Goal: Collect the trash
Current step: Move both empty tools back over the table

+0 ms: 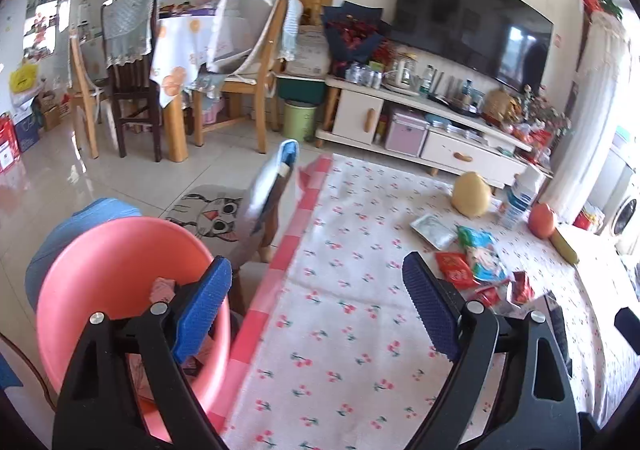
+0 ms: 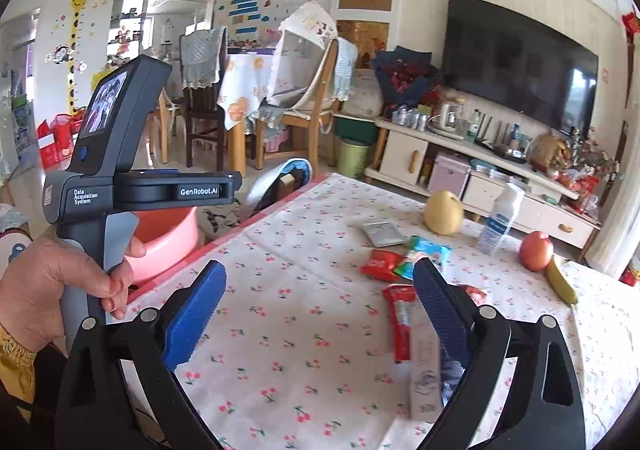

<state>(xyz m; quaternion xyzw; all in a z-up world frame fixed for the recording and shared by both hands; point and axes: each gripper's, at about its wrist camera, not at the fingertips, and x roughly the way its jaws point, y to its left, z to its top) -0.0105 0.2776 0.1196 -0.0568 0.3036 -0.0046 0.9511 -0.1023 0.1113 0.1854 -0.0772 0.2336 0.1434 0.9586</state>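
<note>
Gaped wide and empty, left gripper (image 1: 318, 304) beside the pink basin (image 1: 120, 250), right gripper (image 2: 320, 314) likewise. Lay ahead and right of both claws: wrappers (image 2: 400, 314), one perhaps a tube. Best pinched flat, then carried across to the basin.

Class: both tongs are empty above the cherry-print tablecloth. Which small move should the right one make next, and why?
Probably lower the right tongs onto the long red wrapper lying just inside its right-hand finger. Its jaws stand wide open with nothing between them, that wrapper is the nearest litter, and the pink plastic basin waits past the table's left edge.
</note>
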